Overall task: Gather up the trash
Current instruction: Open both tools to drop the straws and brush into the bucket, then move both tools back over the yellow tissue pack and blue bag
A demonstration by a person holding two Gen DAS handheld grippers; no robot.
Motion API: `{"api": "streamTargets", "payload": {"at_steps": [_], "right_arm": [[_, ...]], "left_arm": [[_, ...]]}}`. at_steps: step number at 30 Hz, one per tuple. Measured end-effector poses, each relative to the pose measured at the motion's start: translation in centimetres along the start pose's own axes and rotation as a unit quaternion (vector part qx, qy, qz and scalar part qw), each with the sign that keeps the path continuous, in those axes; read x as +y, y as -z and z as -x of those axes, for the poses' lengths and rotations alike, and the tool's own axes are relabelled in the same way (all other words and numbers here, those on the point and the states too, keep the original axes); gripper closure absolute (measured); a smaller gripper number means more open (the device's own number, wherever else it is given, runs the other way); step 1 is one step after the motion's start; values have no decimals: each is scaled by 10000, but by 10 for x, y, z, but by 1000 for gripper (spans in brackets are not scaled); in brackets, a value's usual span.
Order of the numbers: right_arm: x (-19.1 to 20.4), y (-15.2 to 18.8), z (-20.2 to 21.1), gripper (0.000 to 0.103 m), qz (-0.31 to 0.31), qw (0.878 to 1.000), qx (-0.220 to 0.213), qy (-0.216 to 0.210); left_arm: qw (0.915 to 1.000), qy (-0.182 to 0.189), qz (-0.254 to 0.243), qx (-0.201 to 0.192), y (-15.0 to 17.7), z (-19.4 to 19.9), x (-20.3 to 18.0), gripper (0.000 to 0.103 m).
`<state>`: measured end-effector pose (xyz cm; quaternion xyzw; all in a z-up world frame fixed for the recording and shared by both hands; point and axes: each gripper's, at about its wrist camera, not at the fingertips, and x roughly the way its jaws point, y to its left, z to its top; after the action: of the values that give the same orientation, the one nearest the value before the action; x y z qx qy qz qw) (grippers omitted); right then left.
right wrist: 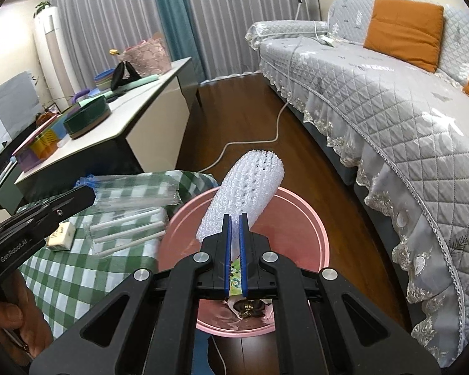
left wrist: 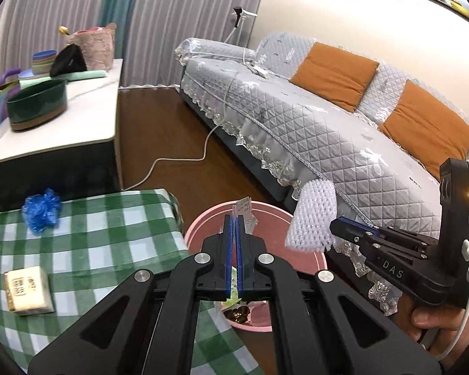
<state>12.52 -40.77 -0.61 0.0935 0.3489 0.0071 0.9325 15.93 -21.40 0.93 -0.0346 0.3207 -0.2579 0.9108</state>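
Both grippers are hovering over the pink bin (right wrist: 312,222). My right gripper (right wrist: 234,218) is clenching white foam netting (right wrist: 244,193); my left gripper (left wrist: 234,220) is pinching a clear plastic wrapper (left wrist: 243,207).

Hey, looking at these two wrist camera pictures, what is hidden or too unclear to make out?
- Contents of the pink plastic bin: right wrist view, mostly hidden by the right gripper and its white foam net sleeve.
- Print on the small white packet lying on the green checked tablecloth: left wrist view, too small.
- Clear plastic wrapper in the left gripper: mostly hidden behind the fingers.
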Motion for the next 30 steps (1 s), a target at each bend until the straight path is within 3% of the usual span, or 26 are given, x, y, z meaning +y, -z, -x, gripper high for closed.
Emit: {"api": "streamTargets", "payload": {"at_steps": [5,8,10,21,23,25,30], "right_arm": [[-4,2,-10,94,20,9999,86,106],[-10,4,-19,77,-85,9996,210,176],[-13,5,-22,69,-151,9993,237,226],[4,-2,-14,67,-204,9998,27,40],[14,-5,-6,67,-148,9997,-184,18],[23,-7,3,58,-162,9990,-420,-40],[44,-10,18,48,-144,9969,-777,-70]], "left_arm": [[9999,58,-36,157,-1,-16,-3,98],[9997,27,29,233,-1,-21,1,86],[9997,-15,87,213,0,-20,5,86],[9981,-451,390,140,13,17,40,85],[9974,-567,443,101,16,28,49,74],[9961,-720,509,37,21,41,60,68],[9892,-1324,610,-133,38,68,94,49]]}}
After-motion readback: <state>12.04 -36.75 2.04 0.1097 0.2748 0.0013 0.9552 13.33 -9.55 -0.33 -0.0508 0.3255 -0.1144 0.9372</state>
